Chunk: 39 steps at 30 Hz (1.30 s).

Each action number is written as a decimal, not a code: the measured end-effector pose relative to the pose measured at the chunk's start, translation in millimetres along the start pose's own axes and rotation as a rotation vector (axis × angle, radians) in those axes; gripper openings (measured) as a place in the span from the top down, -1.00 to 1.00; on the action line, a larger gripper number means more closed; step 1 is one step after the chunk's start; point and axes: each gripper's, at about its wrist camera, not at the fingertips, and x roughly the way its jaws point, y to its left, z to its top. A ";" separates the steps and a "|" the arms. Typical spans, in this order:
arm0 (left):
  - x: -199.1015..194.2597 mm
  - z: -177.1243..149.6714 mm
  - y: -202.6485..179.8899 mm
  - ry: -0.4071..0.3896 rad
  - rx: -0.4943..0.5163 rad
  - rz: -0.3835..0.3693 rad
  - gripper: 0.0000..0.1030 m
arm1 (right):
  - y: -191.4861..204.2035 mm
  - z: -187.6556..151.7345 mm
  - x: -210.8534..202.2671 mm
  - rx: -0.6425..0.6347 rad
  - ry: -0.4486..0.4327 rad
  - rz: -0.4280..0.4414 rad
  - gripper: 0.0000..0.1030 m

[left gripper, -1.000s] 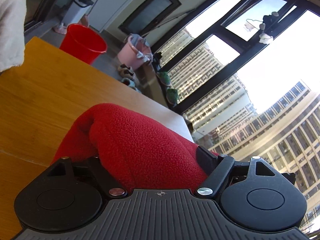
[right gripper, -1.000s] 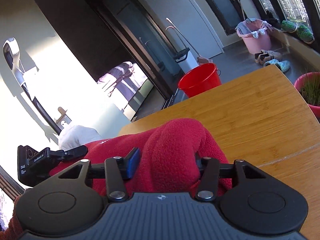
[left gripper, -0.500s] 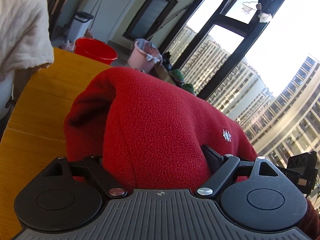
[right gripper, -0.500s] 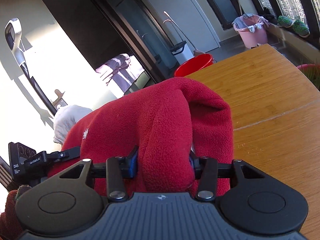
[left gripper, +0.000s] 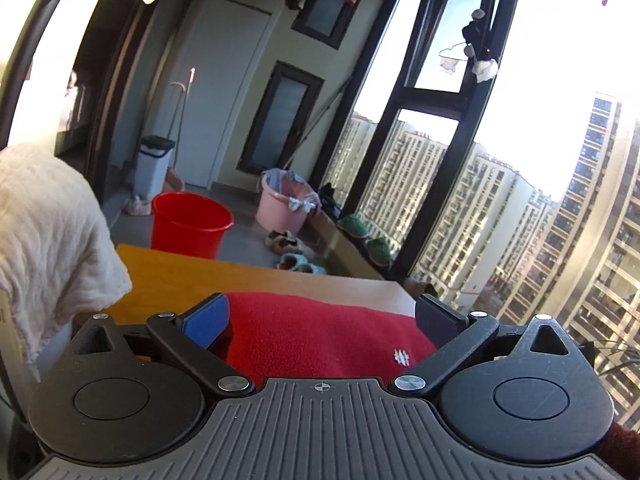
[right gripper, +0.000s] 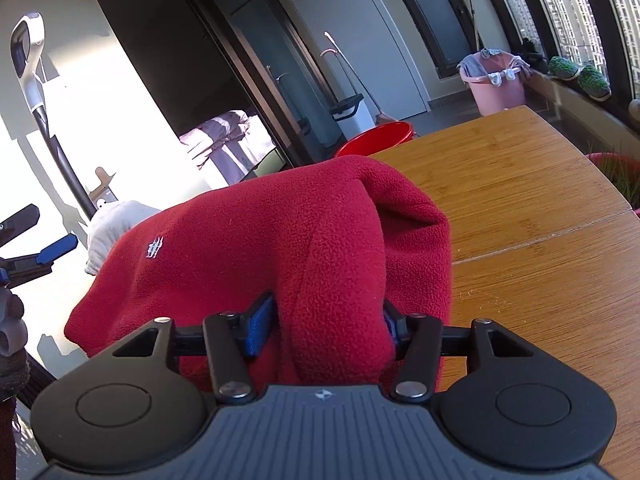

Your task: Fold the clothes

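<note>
1. While its jaws spread to their widest, the left gripper (left gripper: 322, 314) hangs over the red fleece garment (left gripper: 316, 340); the fabric lies between and below the pads without being pinched, so this gripper holds nothing.
2. At the far left of the left wrist view, a cream towel (left gripper: 48, 240) droops over the near left edge of the wooden table (left gripper: 168, 276).
3. From that view, the red fleece lies flat on the near part of the table, with a small white embroidered logo (left gripper: 402, 357) close to the gripper's right finger.
4. Beyond the table's far edge, on the floor, stand a red bucket (left gripper: 188, 224) and, to its right, a pink basin (left gripper: 282, 208) with cloths draped on its rim.
5. Farther right, tall windows (left gripper: 432, 112) show apartment blocks outside.
6. In the right wrist view, the left gripper's blue-tipped finger (right gripper: 56, 249) shows at the far left edge, clear of the fleece.
7. Right of it, the fleece (right gripper: 248, 248) rises in a bunched mound near the table's left edge, its logo (right gripper: 154, 247) facing the camera.
8. The right gripper (right gripper: 326, 326) has a thick fold of the fleece between its blue pads, which press on it from both sides at a middling gap; the jaws are easing open, though the fabric remains caught.
9. To the right, bare tabletop (right gripper: 540, 208) runs to the far right corner, with a seam across the boards.
</note>
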 end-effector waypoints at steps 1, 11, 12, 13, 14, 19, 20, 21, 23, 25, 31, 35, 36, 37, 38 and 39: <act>9.2 -0.9 -8.2 0.006 0.017 -0.032 -1.00 | 0.8 0.3 0.0 -0.003 -0.001 -0.004 -0.03; 80.5 -74.5 1.3 0.193 0.046 0.044 -1.00 | 30.7 21.4 -31.4 -0.135 -0.070 -0.070 -0.63; 79.3 -73.9 2.5 0.196 0.044 0.043 -1.00 | 39.9 30.2 -38.1 -0.171 -0.115 -0.074 -0.76; 78.7 -74.4 3.0 0.199 0.052 0.043 -1.00 | 49.3 39.4 -45.2 -0.199 -0.168 -0.066 -1.00; 77.9 -75.1 2.8 0.201 0.062 0.045 -1.00 | 58.4 49.4 -51.5 -0.221 -0.222 -0.045 -1.00; 75.0 -76.0 2.5 0.195 0.065 0.048 -1.00 | 77.2 77.6 -43.9 -0.142 -0.338 0.097 -1.00; 74.8 -76.3 2.5 0.193 0.065 0.048 -1.00 | 74.9 76.2 -33.1 -0.101 -0.318 0.122 -1.00; 74.2 -76.7 2.8 0.192 0.065 0.047 -1.00 | 70.7 71.3 -21.0 -0.071 -0.281 0.145 -1.00; 73.2 -77.3 3.6 0.191 0.066 0.045 -1.00 | 58.5 54.2 8.7 -0.021 -0.159 0.151 -1.00; 73.7 -77.5 3.4 0.193 0.076 0.033 -1.00 | 46.5 29.4 32.8 -0.014 -0.064 0.098 -1.00; 81.1 -77.4 1.4 0.192 0.099 0.031 -1.00 | 46.9 10.1 28.4 -0.138 -0.108 0.073 -1.00; 93.8 -75.3 5.7 0.185 0.085 0.023 -1.00 | 37.8 9.9 34.2 -0.171 -0.127 0.075 -1.00; 97.1 -74.8 7.0 0.184 0.084 0.021 -1.00 | 36.2 8.8 36.3 -0.185 -0.136 0.075 -1.00; 100.2 -74.5 8.4 0.183 0.083 0.020 -1.00 | 34.7 8.6 38.4 -0.196 -0.142 0.074 -1.00; 102.9 -74.3 9.5 0.182 0.081 0.019 -1.00 | 33.8 10.4 40.2 -0.200 -0.143 0.072 -1.00; 104.4 -73.0 9.8 0.182 0.077 0.019 -1.00 | 32.8 12.3 41.9 -0.204 -0.145 0.070 -1.00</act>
